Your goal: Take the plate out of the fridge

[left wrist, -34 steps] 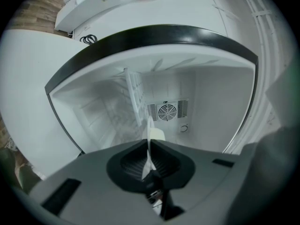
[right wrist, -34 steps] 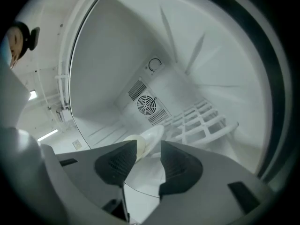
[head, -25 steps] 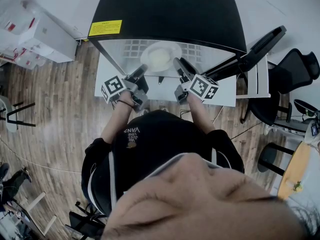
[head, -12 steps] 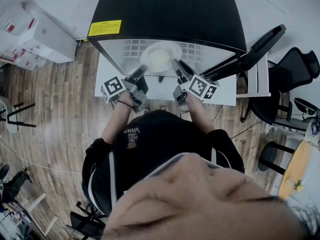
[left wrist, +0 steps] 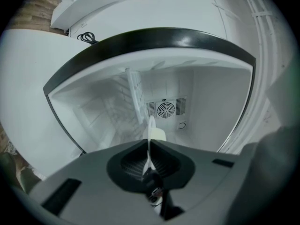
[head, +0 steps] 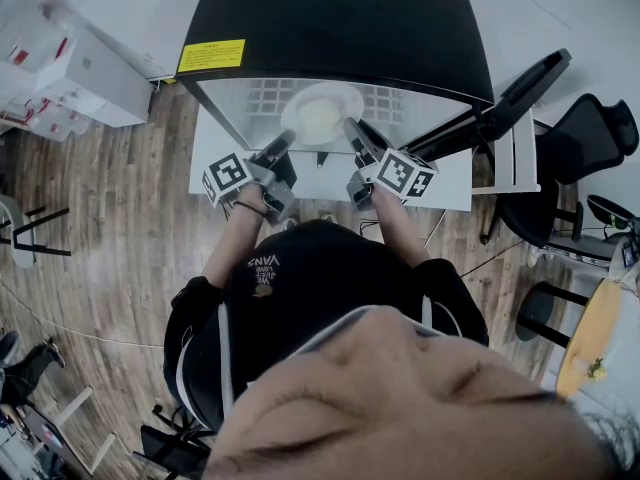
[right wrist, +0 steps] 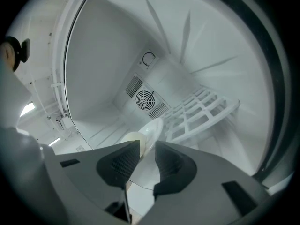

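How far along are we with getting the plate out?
Done: fridge door open, left gripper shut on the plate rim. In hand: right gripper jaws have just been closing around the rim, not yet pressing. Left: draw the plate out.

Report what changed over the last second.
The right gripper has been closing its fingers around the rim of the plate, not yet pinching it. Unchanged: the left gripper stays shut on the opposite rim, neither hand moved, and the plate remains in the fridge.
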Demonstrator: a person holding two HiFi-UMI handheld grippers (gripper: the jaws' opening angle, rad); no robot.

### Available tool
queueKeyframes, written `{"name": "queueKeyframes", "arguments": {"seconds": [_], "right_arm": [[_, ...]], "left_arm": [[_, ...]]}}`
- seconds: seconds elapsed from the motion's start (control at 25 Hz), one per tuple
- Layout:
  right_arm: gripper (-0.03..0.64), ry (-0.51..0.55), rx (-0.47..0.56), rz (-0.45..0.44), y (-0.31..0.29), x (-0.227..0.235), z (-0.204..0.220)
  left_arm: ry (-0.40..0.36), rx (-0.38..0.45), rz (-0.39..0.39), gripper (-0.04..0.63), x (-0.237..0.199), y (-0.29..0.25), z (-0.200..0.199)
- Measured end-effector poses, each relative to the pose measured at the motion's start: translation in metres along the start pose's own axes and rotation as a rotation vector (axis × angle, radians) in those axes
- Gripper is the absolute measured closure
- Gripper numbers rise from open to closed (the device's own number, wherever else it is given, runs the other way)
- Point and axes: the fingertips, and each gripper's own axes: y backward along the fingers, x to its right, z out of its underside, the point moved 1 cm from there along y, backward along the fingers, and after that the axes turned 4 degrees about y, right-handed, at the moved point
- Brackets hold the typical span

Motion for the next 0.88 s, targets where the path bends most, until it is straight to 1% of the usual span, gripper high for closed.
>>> {"name": "queueKeyframes", "arguments": {"seconds": [0.16, 0.52, 0.76, 0.88], "right_arm": [[0.508, -0.004, -0.003, 0.012, 0.002, 0.001, 0.002], [0.509, -0.011, 0.028, 0.028, 0.007, -0.008, 0.007], [0.509, -0.011, 0.05, 0.076, 0.016, -0.014, 0.013], [0.509, -0.008, 0.067, 0.087, 0.018, -0.019, 0.015]], "left_arm": [[-0.017, -0.009, 0.004, 0.565, 0.002, 0.001, -0.001], [-0.039, -0.048, 0.019, 0.565, 0.004, 0.008, -0.001], [-0.049, -0.093, 0.037, 0.565, 0.007, 0.014, -0.001], [-0.05, -0.111, 0.034, 0.565, 0.006, 0.018, -0.001]]}}
